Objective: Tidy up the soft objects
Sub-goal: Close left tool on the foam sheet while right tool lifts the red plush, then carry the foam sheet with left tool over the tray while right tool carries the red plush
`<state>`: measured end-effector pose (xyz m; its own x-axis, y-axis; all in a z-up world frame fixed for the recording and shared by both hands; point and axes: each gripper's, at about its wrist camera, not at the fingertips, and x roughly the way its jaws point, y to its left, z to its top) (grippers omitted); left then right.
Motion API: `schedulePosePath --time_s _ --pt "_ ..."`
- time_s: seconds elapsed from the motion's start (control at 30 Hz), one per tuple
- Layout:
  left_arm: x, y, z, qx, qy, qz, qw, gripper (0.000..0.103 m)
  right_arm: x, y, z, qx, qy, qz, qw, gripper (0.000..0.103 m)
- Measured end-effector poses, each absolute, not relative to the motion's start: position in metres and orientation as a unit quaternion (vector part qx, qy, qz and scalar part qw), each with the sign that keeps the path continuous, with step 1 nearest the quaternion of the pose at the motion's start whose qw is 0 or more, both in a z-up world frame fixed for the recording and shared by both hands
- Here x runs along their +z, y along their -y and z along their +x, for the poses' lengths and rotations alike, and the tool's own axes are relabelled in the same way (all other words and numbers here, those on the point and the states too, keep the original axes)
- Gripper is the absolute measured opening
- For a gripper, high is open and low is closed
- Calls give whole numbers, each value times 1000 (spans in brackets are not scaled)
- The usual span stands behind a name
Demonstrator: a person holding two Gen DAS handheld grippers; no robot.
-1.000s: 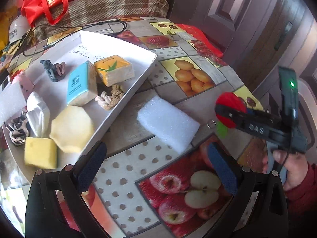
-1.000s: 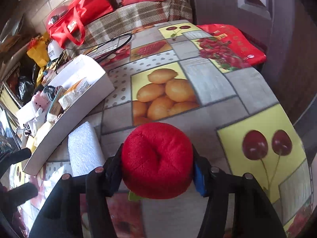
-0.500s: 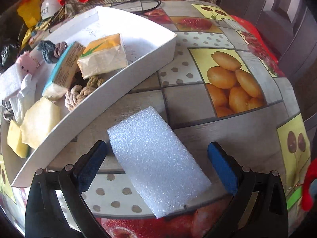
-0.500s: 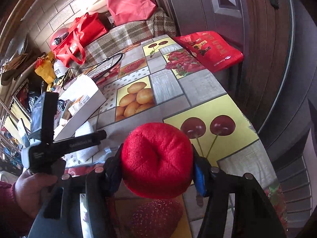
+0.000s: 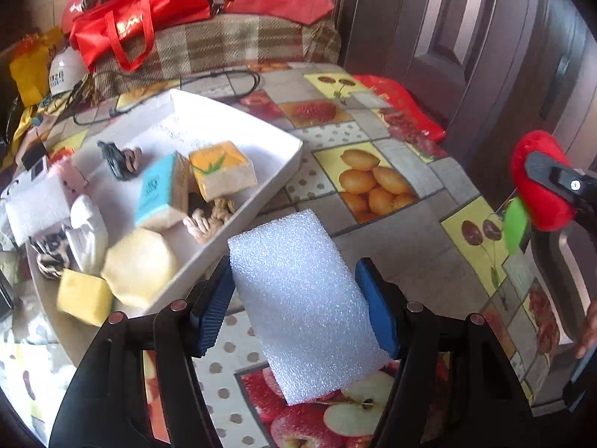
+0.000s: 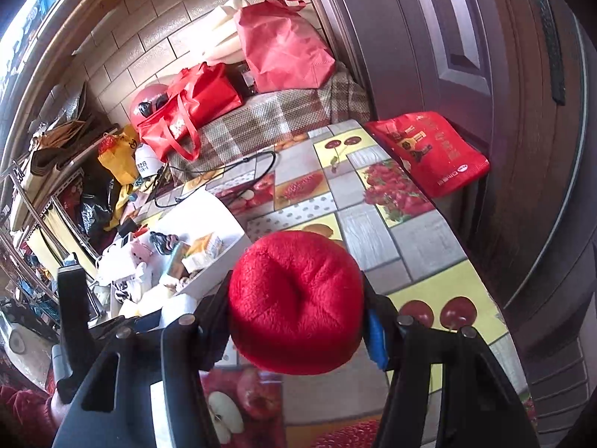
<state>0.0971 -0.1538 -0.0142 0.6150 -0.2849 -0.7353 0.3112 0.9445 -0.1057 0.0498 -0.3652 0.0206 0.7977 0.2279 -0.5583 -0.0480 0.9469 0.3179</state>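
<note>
My left gripper [image 5: 298, 306] is shut on a white foam block [image 5: 302, 298] and holds it lifted above the fruit-print tablecloth, just right of the white tray [image 5: 276, 171]. The tray holds several soft items: yellow sponges [image 5: 86, 295], a blue tissue pack [image 5: 156, 190], an orange pack [image 5: 220, 168], a rope knot [image 5: 209, 216]. My right gripper [image 6: 298, 313] is shut on a red plush apple [image 6: 294, 298], raised above the table; it also shows at the right edge of the left wrist view [image 5: 541, 186].
A black cable [image 5: 224, 82] lies behind the tray. Red bags [image 6: 194, 100] sit on a plaid cushion at the back. A red bag [image 6: 429, 149] hangs off the table's right edge beside a dark door. A cluttered shelf stands at the left.
My left gripper closed on the foam block and lifted it off the table. My right gripper rose higher with the red plush apple.
</note>
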Motion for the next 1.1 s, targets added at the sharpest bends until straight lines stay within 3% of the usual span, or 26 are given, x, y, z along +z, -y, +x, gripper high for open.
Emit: schedulePosePath --time_s 0.27,0.67,1.1 --pt "67 90 70 -179 -314 3 932 66 58 320 40 60 -262 136 954 59" --pt "98 17 56 -170 -285 -4 943 66 109 271 19 48 -195 127 971 59" --pt "137 0 77 -165 -245 10 955 66 160 231 36 78 -150 65 983 59"
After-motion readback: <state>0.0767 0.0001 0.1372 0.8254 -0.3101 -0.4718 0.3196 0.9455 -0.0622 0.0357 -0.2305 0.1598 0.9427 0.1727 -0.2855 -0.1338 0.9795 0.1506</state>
